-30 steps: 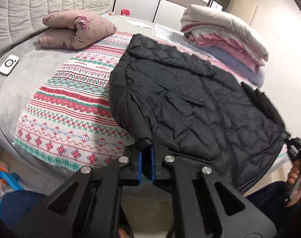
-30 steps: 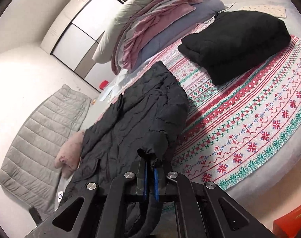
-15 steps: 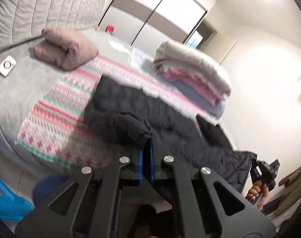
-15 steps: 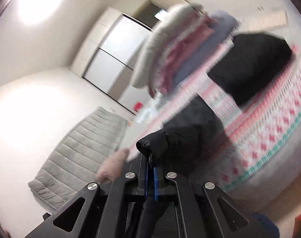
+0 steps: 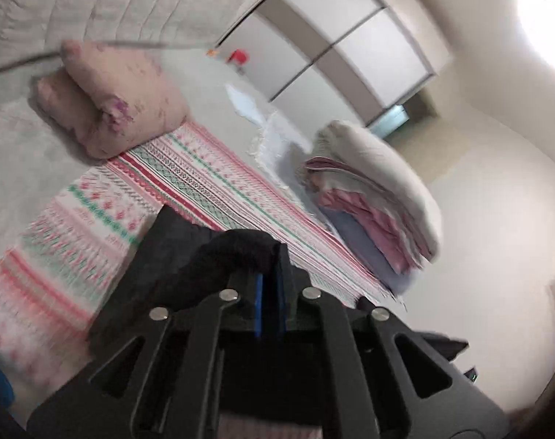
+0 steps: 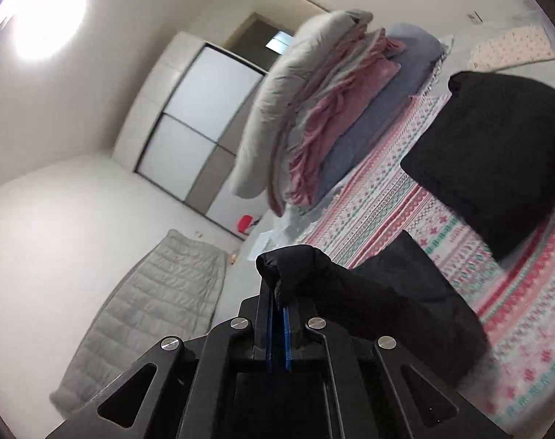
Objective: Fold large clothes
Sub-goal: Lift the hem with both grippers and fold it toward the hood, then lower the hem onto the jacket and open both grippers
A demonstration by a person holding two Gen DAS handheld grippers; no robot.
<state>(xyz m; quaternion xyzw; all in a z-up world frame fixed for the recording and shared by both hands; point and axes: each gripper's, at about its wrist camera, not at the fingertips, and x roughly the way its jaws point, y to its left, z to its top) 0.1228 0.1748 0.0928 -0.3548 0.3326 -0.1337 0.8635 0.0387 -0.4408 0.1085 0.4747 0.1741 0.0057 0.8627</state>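
Note:
A black quilted jacket [image 5: 175, 252] is lifted off the patterned bedspread [image 5: 189, 175]. My left gripper [image 5: 270, 281] is shut on one edge of the jacket, which drapes over its fingers and hangs to the left. My right gripper [image 6: 277, 292] is shut on another edge of the same jacket [image 6: 394, 292], which hangs to the right over the bedspread [image 6: 387, 201]. Most of the jacket's body is hidden below the grippers.
A pink pillow [image 5: 109, 106] lies at the bed's left. A stack of folded blankets [image 5: 372, 190] [image 6: 314, 109] sits at the far side. A folded black garment [image 6: 497, 150] lies on the bedspread at right. A wardrobe [image 6: 197, 109] stands behind.
Both grippers have risen and tilted upward, lifting the jacket off the bed where it lay spread flat. Both stay shut on its edges.

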